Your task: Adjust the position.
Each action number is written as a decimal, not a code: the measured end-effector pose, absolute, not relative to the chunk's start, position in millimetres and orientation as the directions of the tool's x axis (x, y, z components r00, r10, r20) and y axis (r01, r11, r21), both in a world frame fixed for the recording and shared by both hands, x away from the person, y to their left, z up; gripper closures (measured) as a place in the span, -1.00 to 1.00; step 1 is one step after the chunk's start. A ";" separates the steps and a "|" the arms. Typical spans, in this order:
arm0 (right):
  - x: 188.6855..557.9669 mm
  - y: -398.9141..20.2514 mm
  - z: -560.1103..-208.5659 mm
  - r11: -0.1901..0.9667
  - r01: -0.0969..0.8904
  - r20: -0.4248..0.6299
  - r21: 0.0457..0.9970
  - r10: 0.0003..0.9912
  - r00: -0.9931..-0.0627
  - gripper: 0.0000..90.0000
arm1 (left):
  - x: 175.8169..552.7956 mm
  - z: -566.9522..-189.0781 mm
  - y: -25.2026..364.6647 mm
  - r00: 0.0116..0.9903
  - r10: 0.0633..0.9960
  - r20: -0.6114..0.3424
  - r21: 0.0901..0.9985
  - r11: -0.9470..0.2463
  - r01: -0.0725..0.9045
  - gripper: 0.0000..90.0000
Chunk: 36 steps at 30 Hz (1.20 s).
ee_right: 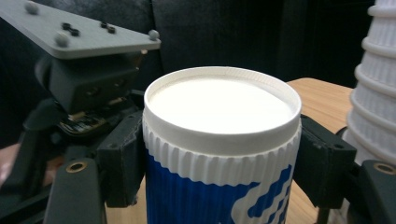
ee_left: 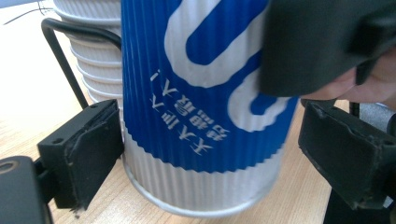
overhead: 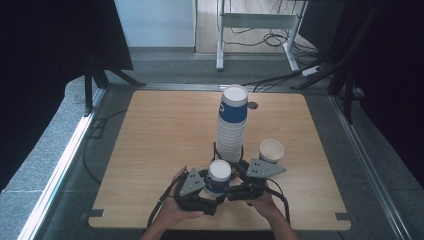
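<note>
Right gripper [ee_right: 219,158] clenched on inverted blue cup [overhead: 219,176] beside tall stack [overhead: 232,132]; left gripper [ee_left: 205,154] released, straddling its base. Next: seat cup on tabletop [overhead: 160,130]

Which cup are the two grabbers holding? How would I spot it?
Find the tall stack of cups on the wooden table. Just in front of it, toward the person, one upside-down cup sits between the left gripper and right gripper. It is blue and white, unlike the plain upright cup nearby.
</note>
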State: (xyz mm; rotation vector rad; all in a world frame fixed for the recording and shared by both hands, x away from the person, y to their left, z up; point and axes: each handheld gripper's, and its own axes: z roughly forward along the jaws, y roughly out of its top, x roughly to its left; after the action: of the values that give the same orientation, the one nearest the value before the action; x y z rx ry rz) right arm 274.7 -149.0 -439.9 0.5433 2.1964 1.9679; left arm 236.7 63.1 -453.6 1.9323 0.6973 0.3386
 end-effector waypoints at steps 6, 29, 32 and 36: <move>274.4 -150.4 -439.2 0.081 0.169 0.130 0.982 0.355 -0.926 -0.39 | 236.5 -456.4 61.8 0.789 0.612 -0.048 0.895 -0.325 0.306 -0.72; 275.3 -150.1 -441.6 0.126 0.171 0.116 0.977 0.356 -0.927 -0.42 | 235.4 -458.5 60.9 0.794 0.607 0.014 0.888 -0.372 0.269 -0.57; 275.6 -150.1 -442.0 0.127 0.174 0.119 0.977 0.356 -0.927 -0.42 | 235.6 -458.8 61.1 0.795 0.607 0.015 0.887 -0.374 0.269 -0.57; 275.4 -150.1 -442.3 0.121 0.171 0.118 0.978 0.358 -0.926 -0.41 | 235.3 -458.7 60.7 0.793 0.609 0.011 0.892 -0.364 0.268 -0.58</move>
State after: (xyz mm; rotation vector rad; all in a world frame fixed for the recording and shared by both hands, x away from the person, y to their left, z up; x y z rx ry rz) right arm 275.4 -150.1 -442.3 0.5328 2.2381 1.9186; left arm 235.3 60.7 -458.7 1.9581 0.6576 0.4183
